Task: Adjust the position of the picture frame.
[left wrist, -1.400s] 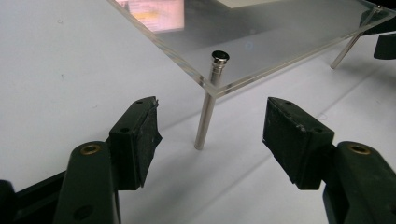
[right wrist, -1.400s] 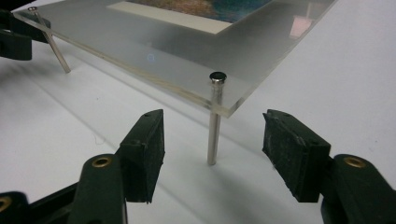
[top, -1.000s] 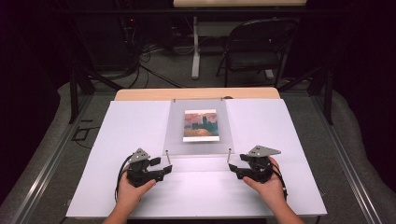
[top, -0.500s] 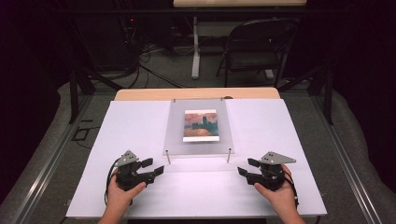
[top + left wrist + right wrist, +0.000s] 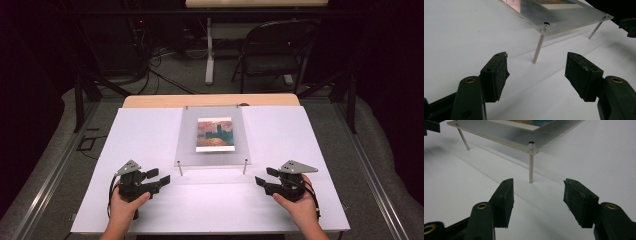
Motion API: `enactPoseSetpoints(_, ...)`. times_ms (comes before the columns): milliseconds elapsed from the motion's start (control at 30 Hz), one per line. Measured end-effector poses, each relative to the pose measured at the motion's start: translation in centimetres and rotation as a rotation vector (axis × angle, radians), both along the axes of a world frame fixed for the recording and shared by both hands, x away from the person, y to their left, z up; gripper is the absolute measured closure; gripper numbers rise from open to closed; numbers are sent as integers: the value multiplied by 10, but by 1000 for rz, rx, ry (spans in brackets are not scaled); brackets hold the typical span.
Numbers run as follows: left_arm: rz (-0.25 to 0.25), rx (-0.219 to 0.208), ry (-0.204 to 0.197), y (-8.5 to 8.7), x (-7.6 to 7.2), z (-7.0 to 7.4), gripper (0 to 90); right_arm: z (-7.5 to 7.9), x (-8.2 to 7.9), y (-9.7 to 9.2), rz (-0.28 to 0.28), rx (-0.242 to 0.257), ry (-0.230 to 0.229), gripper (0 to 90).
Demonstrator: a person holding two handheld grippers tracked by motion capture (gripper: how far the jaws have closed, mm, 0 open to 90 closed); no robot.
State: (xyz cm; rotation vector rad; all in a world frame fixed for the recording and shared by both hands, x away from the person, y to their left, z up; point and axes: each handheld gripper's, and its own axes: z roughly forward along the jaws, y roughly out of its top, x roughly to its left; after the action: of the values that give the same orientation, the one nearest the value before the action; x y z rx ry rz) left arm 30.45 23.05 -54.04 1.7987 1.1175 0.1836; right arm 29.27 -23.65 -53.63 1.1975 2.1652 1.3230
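The clear picture frame (image 5: 212,136) stood on four thin metal legs on the white worktop (image 5: 150,130), ahead of and between the two hand-held grippers, a small landscape print (image 5: 215,134) flat under its plate. Its near left leg (image 5: 537,46) rose just beyond the left hand-held gripper (image 5: 154,180), whose jaws gaped with nothing between them. Its near right leg (image 5: 531,165) stood just beyond the right hand-held gripper (image 5: 263,180), jaws also apart and empty, having just opened a little further. Compared with a second before, both had drawn back from the legs toward the person. I judged the frame set down and released, the placing likely finished.
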Motion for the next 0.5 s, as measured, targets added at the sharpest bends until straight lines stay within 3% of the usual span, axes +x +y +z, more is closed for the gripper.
enactPoseSetpoints(133, 15, -5, -9, 1, 4, 6, 337, 3, 1, -2, -15, -15, 10, 354)
enactPoseSetpoints(300, 25, -46, 9, 3, 11, 18, 342, 12, 6, -9, -44, -2, 39, 344)
enactPoseSetpoints(500, 32, -27, 3, 3, 24, 32, 342, 27, 21, -16, -52, -10, 68, 347)
